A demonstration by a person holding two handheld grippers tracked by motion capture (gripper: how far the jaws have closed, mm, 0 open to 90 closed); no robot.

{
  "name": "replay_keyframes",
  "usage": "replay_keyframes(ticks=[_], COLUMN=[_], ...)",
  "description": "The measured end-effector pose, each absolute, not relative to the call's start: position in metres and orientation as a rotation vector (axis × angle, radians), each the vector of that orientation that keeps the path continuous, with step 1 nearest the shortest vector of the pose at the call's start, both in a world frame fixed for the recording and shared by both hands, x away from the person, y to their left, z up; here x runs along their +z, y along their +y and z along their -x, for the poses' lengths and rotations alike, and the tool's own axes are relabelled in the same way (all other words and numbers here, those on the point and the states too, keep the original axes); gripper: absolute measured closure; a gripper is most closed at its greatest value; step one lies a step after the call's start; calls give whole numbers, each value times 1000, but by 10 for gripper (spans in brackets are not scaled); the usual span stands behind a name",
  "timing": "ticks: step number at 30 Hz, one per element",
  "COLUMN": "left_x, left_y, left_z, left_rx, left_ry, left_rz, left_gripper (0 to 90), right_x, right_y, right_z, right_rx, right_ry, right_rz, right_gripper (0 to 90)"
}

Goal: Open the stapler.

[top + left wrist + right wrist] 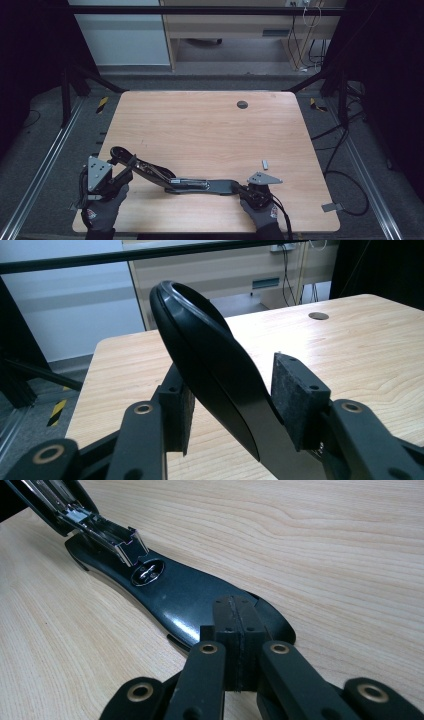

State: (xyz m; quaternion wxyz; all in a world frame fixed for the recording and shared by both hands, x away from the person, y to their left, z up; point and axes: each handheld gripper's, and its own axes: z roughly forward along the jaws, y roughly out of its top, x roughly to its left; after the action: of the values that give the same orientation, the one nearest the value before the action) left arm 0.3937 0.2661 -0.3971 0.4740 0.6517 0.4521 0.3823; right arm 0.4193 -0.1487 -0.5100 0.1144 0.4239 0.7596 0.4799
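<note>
A black stapler (210, 185) lies swung open near the table's front edge. Its base (200, 597) rests flat, the metal magazine (107, 532) slopes up over the anvil, and the curved top cover (210, 355) is raised at the left. My left gripper (125, 175) holds that cover, and in the left gripper view (232, 400) both pads touch its sides. My right gripper (241, 190) is shut, with nothing between the jaws. In the right gripper view its tips (235, 610) rest on the rounded near end of the base.
A small grey metal piece (265, 163) lies on the wooden table (210, 130) just behind my right hand. A round cable hole (242, 104) sits near the far edge. Black frame rails and cables run along both sides of the table.
</note>
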Motion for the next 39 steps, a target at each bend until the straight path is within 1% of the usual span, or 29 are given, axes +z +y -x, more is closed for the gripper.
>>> replay_keyframes(ticks=[16, 19, 26, 39], left_x=[-398, -397, -391, -379], left_y=[266, 266, 268, 272], left_z=[-394, -393, -390, -389], left_rx=[978, 984, 987, 992], left_ry=[1086, 1085, 1083, 1089], left_rz=[-1610, -1611, -1582, -1556], left_gripper=[498, 482, 447, 409], right_x=[-510, -510, -510, -510], right_y=[-149, -149, -150, -151], right_z=[-420, -420, -419, -420], right_rx=[1408, 1408, 1407, 1407], right_ry=[2230, 2230, 2229, 2223], right_rz=[-1240, -1239, -1234, -1233], right_gripper=[900, 900, 878, 824])
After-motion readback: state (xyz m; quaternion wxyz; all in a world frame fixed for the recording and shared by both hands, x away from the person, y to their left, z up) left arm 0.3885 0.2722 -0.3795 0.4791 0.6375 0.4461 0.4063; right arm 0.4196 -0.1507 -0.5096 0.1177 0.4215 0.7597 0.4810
